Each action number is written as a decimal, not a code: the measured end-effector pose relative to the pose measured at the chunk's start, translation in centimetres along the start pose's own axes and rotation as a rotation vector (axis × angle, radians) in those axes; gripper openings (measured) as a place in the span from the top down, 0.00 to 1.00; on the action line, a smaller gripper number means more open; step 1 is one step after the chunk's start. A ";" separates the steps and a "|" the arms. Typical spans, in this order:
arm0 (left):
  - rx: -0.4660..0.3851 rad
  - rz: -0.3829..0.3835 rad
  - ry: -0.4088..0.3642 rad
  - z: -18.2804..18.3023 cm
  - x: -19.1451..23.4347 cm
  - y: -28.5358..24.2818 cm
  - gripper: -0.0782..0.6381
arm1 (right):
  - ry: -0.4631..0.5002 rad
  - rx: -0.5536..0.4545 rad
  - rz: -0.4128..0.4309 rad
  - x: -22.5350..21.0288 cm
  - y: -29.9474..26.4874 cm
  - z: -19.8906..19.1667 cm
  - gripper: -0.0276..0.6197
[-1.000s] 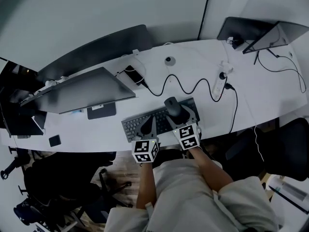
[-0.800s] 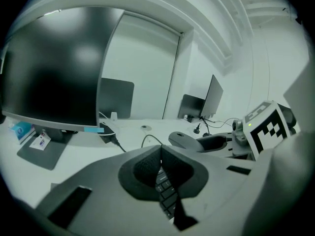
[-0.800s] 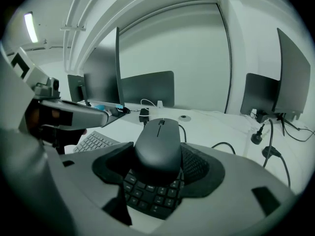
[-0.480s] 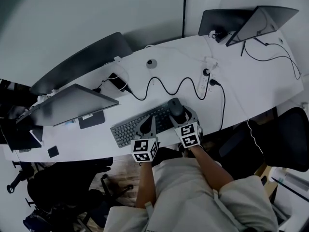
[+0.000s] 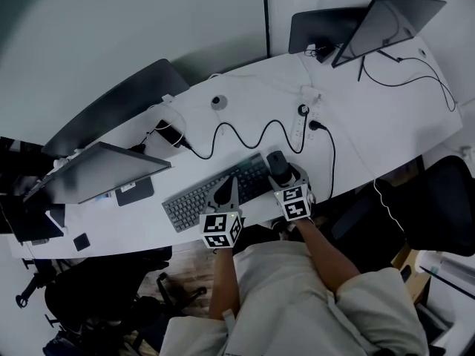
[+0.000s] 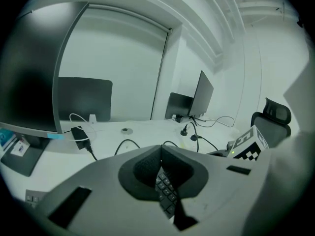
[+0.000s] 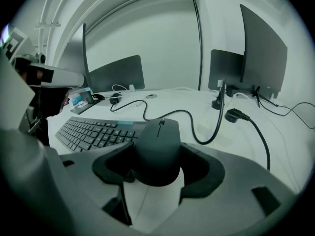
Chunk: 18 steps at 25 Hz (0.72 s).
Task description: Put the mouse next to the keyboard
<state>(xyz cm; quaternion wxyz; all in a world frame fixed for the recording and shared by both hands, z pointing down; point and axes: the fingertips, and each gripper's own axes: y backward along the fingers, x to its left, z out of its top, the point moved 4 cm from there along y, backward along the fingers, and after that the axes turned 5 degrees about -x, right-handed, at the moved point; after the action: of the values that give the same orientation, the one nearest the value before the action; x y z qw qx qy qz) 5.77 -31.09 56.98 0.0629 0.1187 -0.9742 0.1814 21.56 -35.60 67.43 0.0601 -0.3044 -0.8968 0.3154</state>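
Mouse moved beyond the keyboard end; black cable loops ahead.

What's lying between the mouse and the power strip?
Only a looping black cable on the white desk, just beyond the mouse, clearest in the right gripper view.

Light: dim, cool, diffuse | brightest: white desk | darkest: mouse, near-black, little detail | distortion: strong fisheye, black vignette in the 2 gripper views | focus: close foreground soft, background fairly sharp
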 end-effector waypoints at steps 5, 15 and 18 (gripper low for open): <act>-0.006 -0.006 -0.003 0.3 -0.7 -0.2 0.86 | -0.072 0.051 -0.036 -1.6 0.1 -1.6 0.49; 0.009 0.016 -0.018 0.0 -0.8 0.8 0.86 | -0.158 0.092 -0.081 -2.6 -0.4 -4.0 0.49; 0.021 0.028 -0.031 -0.1 -0.7 1.7 0.86 | -0.186 0.074 -0.106 -2.9 -0.2 -3.7 0.48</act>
<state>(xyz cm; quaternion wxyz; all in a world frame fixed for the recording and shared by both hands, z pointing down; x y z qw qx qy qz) 6.02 -29.37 56.41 0.0440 0.1087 -0.9747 0.1904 24.87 -35.48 70.71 0.0044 -0.2237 -0.9010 0.3717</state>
